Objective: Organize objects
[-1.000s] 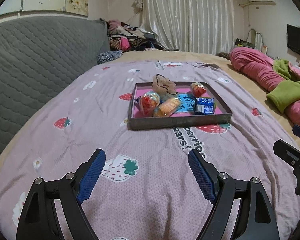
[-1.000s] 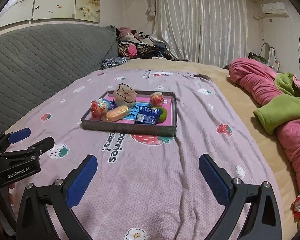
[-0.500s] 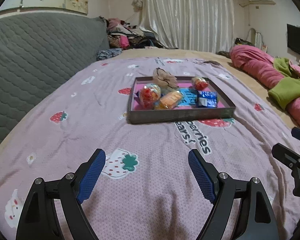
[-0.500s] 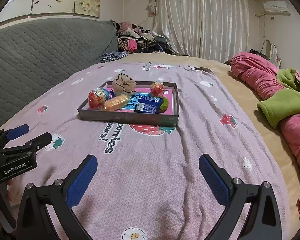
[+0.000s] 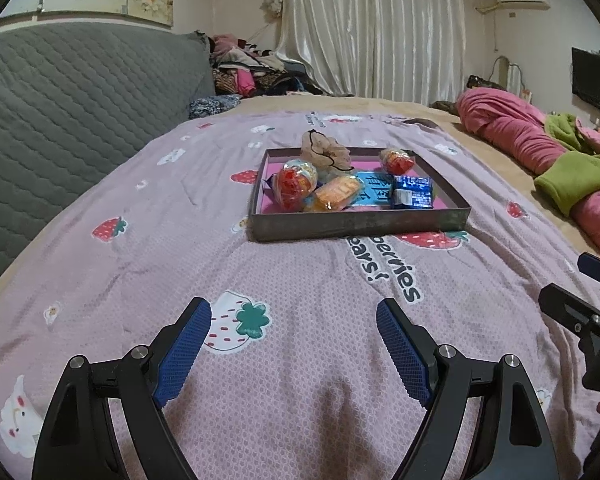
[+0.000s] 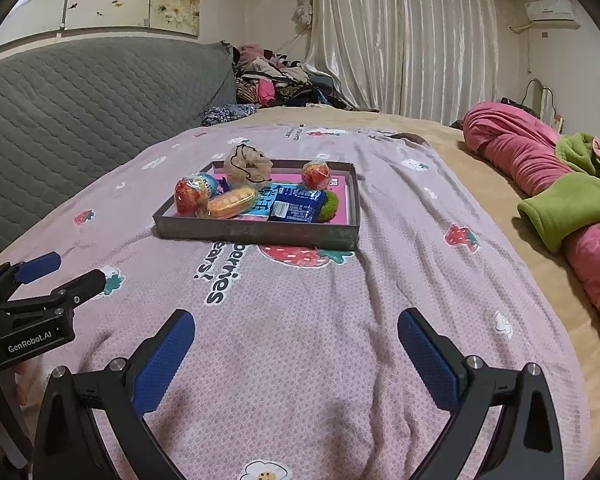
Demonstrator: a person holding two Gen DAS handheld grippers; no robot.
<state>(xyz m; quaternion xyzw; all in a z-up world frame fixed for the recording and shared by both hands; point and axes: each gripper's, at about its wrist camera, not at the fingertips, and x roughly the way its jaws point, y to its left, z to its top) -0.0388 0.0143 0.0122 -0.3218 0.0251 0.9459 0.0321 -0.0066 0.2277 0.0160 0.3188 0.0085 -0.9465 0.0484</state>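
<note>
A shallow grey box (image 5: 358,222) (image 6: 256,234) with a pink floor lies on the pink strawberry-print blanket, well ahead of both grippers. In it sit a red-and-blue wrapped ball (image 5: 294,179) (image 6: 192,193), an orange snack pack (image 5: 336,193) (image 6: 232,202), a blue packet (image 5: 414,196) (image 6: 298,206), a small red ball (image 5: 396,160) (image 6: 316,174), a beige scrunchie (image 5: 324,152) (image 6: 246,164) on the far rim, and a green ball (image 6: 331,205). My left gripper (image 5: 294,316) is open and empty above the blanket. My right gripper (image 6: 296,326) is open and empty too.
A grey quilted headboard (image 5: 68,92) bounds the left side. A rolled pink and green blanket (image 6: 548,184) lies on the right. Clothes (image 5: 256,72) are piled at the far end before curtains. The right gripper's frame (image 5: 580,312) shows at the left view's edge.
Both grippers have sunk a little toward the blanket, so the box sits higher in both views. Their jaws stayed open. Nothing in the box moved.
</note>
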